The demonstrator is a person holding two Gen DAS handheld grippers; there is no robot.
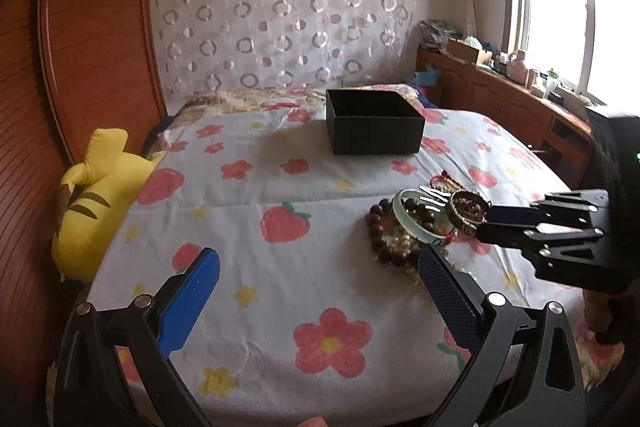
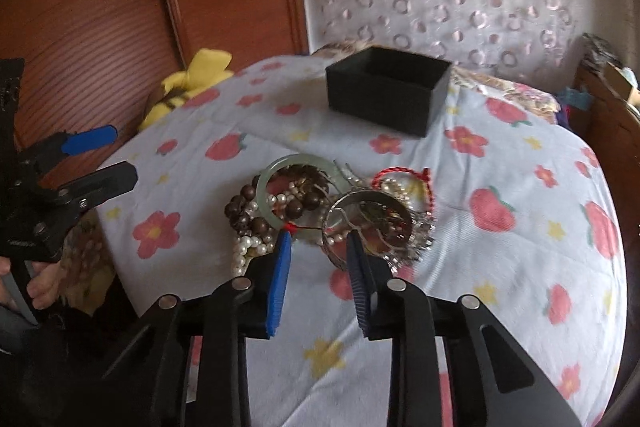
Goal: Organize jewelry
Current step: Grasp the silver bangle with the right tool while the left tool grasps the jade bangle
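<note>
A heap of jewelry lies on the flowered bedspread (image 1: 280, 307): a pale jade bangle (image 2: 262, 191), a brown bead bracelet (image 2: 240, 211), pearls (image 2: 248, 247), a red cord (image 2: 394, 171) and a silver bangle (image 2: 372, 197). My right gripper (image 2: 319, 237) points down at the heap, its jaws partly apart, with the silver bangle's near rim between them by the right finger. In the left wrist view it (image 1: 485, 220) reaches in from the right at the silver bangle (image 1: 452, 207). My left gripper (image 1: 318, 259) hangs wide open over bare bedspread left of the heap. An open black box (image 1: 376, 135) stands farther back.
A yellow plush toy (image 1: 96, 211) lies at the bed's left edge against the wooden headboard (image 1: 80, 27). A cluttered wooden cabinet (image 1: 500, 95) runs under the window on the right. A patterned curtain hangs behind the bed. A hand (image 2: 40, 287) holds the left gripper.
</note>
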